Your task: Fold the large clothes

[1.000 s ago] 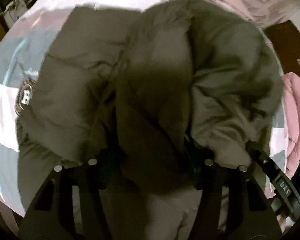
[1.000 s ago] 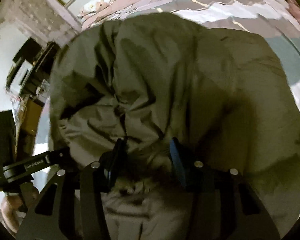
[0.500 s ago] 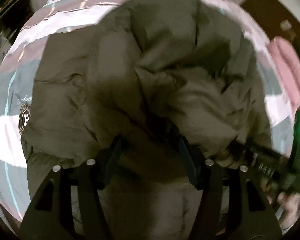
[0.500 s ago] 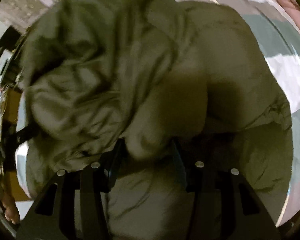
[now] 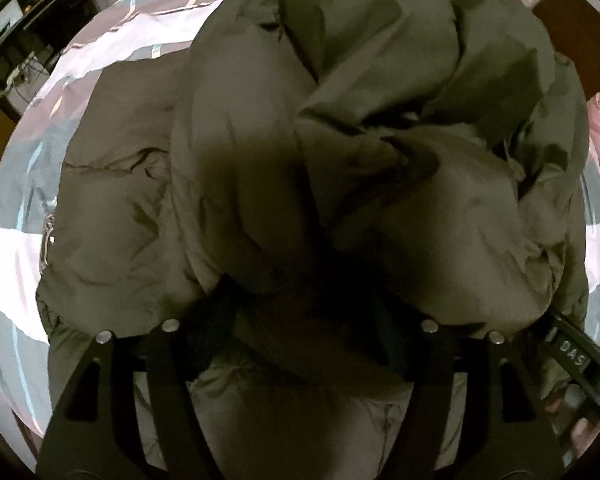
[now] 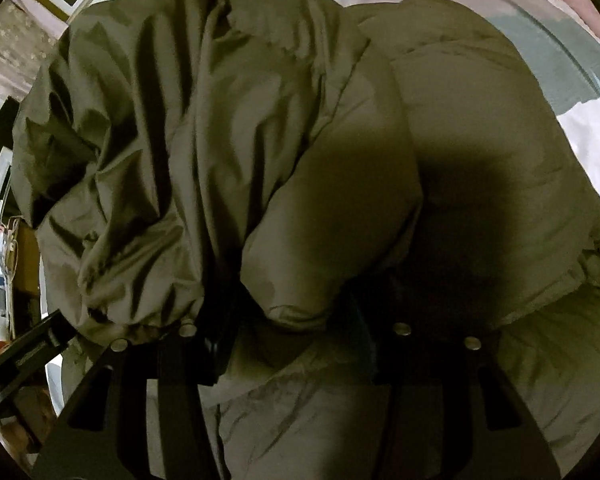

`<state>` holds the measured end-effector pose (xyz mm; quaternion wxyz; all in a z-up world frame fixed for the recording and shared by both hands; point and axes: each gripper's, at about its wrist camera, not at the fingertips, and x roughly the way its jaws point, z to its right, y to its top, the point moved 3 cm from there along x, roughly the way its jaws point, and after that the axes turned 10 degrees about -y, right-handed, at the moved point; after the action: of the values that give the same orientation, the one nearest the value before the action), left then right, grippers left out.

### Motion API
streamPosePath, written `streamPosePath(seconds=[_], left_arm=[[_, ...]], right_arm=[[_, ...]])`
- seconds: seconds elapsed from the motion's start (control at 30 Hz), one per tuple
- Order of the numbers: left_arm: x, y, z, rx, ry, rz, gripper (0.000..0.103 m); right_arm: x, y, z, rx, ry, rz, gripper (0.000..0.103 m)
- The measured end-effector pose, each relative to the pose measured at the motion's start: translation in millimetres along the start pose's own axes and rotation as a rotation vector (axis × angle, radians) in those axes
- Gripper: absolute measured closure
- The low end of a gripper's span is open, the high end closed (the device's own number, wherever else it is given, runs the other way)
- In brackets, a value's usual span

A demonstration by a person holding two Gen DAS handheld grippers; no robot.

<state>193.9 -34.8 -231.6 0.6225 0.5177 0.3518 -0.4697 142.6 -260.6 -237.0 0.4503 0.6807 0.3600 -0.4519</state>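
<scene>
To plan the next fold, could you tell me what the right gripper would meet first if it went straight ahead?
The olive puffer jacket: the right gripper already has a puffy fold bulging between its jaws, so it would push straight into that padding. What lies beneath is hidden.

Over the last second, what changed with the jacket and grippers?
The olive puffer jacket bunched up closer to both cameras, its folded-over bulk now covering more of the patchwork bedspread. No release: the left gripper and right gripper stay clamped on it.

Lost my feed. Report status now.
Left gripper and right gripper both clamped on bulky olive-green puffer jacket. Jacket bunched, part folded on patchwork bedspread. Nothing in the way.
</scene>
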Motion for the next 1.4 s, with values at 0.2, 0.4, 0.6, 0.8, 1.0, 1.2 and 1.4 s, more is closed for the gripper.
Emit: streamPosePath(seconds=[0.2,0.4,0.6,0.8,1.0,1.2,1.4], left_arm=[[-38.5,6.8,-11.6,-0.076,-0.041,0.096,0.035],[-30.9,5.7,-6.1,-0.049,-0.017,0.084,0.035],[2.6,4.0,-10.4,-0.022,0.029,-0.03,0.025],[-1.9,6.0,-18.8,-0.02,0.004,-0.032,0.024],[-14.2,2.7,-18.3,0.061,0.037,0.004,0.012],[-9.9,1.5,-29.5,0.03,-0.015,-0.068,0.011],[-34.3,-19.3,-68.8,0.014,-0.033,-0.09,0.006]], right_arm=[[-78.7,-7.7,-15.3,-0.058,0.004,0.249,0.051],[-73.8,-14.9,-57.2,-0.206,0.008,0.299,0.051],[-20.9,-18.6,-57.1,-0.265,-0.092,0.206,0.044],[-25.0,-14.7,-54.9,-0.189,-0.018,0.135,0.034],[-39.0,-29.1,-36.2,-0.191,-0.051,0.138,0.018],[-26.4,-39.9,-18.6,-0.156,0.0,-0.028,0.018],[-78.4,-52.0,48.8,-0.058,0.008,-0.05,0.016]])
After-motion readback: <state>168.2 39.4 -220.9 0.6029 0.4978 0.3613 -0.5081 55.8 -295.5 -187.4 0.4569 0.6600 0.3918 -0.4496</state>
